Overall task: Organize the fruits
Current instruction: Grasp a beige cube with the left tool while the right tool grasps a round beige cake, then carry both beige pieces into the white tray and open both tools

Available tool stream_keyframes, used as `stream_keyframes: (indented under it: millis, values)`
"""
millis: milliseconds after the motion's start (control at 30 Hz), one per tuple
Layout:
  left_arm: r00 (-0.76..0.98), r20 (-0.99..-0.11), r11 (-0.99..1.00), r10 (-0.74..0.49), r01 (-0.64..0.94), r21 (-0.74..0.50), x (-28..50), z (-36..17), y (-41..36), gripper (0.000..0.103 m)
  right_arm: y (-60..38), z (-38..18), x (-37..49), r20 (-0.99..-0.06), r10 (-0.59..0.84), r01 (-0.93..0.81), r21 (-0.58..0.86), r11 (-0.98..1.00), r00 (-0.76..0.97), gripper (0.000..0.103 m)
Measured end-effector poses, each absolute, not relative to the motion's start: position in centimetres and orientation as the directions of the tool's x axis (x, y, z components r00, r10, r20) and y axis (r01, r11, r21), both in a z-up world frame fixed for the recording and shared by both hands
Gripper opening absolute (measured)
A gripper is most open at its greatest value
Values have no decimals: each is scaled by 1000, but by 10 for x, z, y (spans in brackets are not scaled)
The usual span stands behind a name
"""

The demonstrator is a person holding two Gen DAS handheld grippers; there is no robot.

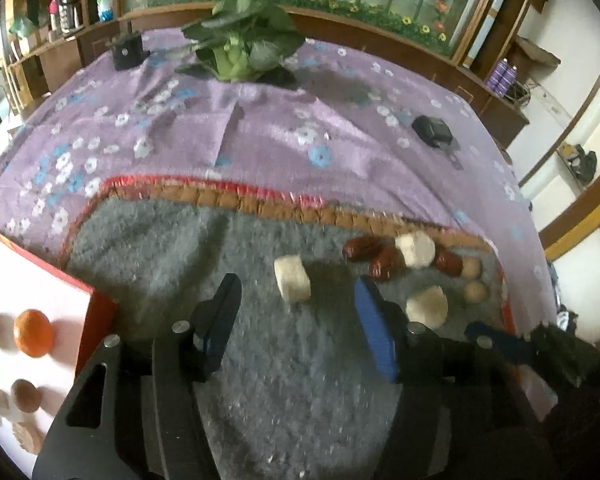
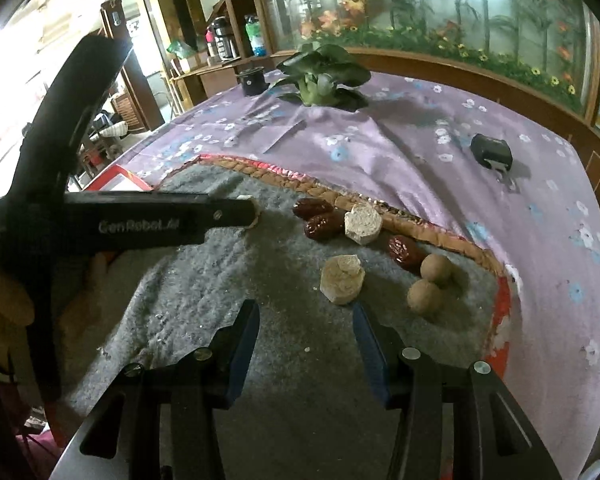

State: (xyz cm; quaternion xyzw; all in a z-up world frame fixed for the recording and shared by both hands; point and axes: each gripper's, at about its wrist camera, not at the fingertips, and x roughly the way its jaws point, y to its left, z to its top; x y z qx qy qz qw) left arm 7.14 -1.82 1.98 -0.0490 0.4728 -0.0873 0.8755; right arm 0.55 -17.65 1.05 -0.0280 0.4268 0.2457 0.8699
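On a grey fuzzy mat lie pale cylindrical chunks, red dates and round tan fruits. My left gripper is open and empty, its tips just short of the nearest chunk. A white tray with a red rim at the left holds oranges and tan fruits. In the right wrist view my right gripper is open and empty, just before a pale chunk, with dates and two tan fruits beyond. The left gripper reaches across at the left.
The mat lies on a purple flowered cloth. A green leafy vegetable and two small black objects sit farther back. A wooden cabinet with a flower mural stands behind the table.
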Motion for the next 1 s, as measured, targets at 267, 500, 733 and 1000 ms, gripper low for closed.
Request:
stream_keyframes:
  millis: [267,500,733,1000]
  values:
    - [505,-859,996,-86,45,-73,91,-5,-23,41,-170,4,20,-763,364,-429,125,894,534,48]
    - [499,-854,988,-150,54,-142,88,0,-9,17,-163,-13,49,-793,254,-374,35,927,553,48]
    - [498,-844,980,-198,84,-180,65,13,-2,13,-161,-3,30,-775,253,-371,25,928,579,28]
    - [539,-824,984,-174,124,-127,23,38,12,13,-142,21,-11,-726,329,-389,91,917,604,28]
